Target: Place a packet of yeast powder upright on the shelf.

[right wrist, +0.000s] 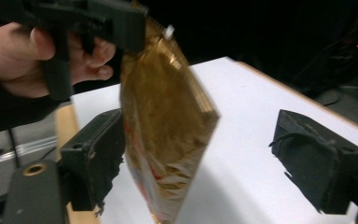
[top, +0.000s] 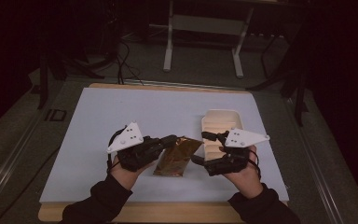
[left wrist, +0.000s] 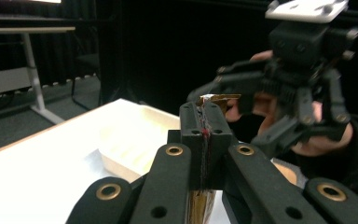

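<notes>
A golden foil packet (top: 176, 156) hangs tilted just above the white table top, left of a white ribbed tray (top: 221, 122). My left gripper (top: 171, 140) is shut on the packet's upper edge. In the left gripper view the jaws (left wrist: 204, 122) pinch that edge, and the foil (left wrist: 216, 98) sticks out above them. My right gripper (top: 204, 148) is open, facing the packet from the right. In the right gripper view the packet (right wrist: 168, 130) hangs between the wide jaws, close to the left pad (right wrist: 93, 158) and far from the right pad (right wrist: 321, 163).
The white sheet (top: 121, 112) covers a wooden table with bare space on the left and far side. The tray (left wrist: 135, 140) lies right of centre, close behind my right hand. Beyond the table are a dark floor, cables and a white desk frame (top: 203, 28).
</notes>
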